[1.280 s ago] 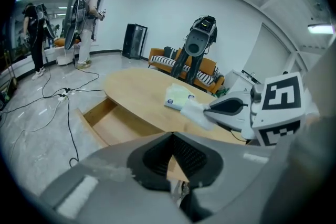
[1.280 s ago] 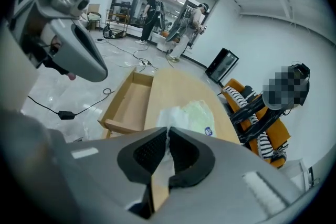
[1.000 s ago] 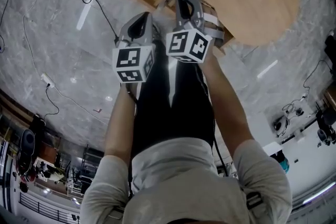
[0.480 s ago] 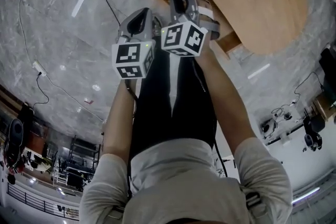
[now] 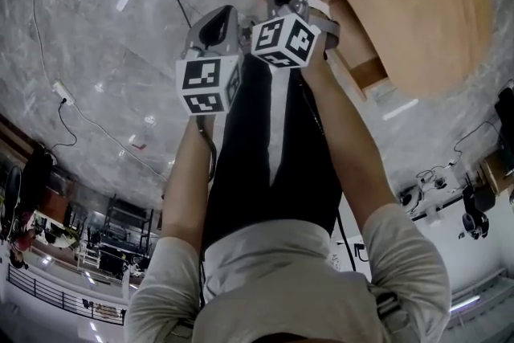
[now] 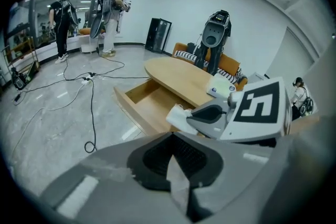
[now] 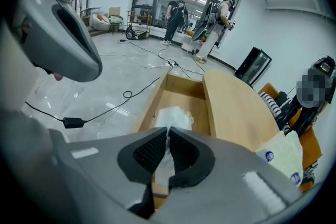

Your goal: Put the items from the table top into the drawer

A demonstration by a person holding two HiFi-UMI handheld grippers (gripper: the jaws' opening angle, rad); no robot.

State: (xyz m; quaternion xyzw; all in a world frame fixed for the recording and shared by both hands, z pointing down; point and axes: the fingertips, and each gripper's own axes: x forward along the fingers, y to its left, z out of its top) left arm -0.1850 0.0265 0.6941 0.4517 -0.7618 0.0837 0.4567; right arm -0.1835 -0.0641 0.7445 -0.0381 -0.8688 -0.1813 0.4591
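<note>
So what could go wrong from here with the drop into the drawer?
1. The right gripper pinches the white tissue only thinly between its fingers; it could slip out short of the open drawer.
2. The table top overhangs the drawer, so the gripper might knock its edge going in.

Crumpled white bag (image 7: 173, 113) — over open drawer (image 7: 181, 93).

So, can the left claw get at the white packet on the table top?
Probably not directly: the right claw, shut on a white cloth, sits between the left claw and the packet. The packet itself lies uncovered.
</note>
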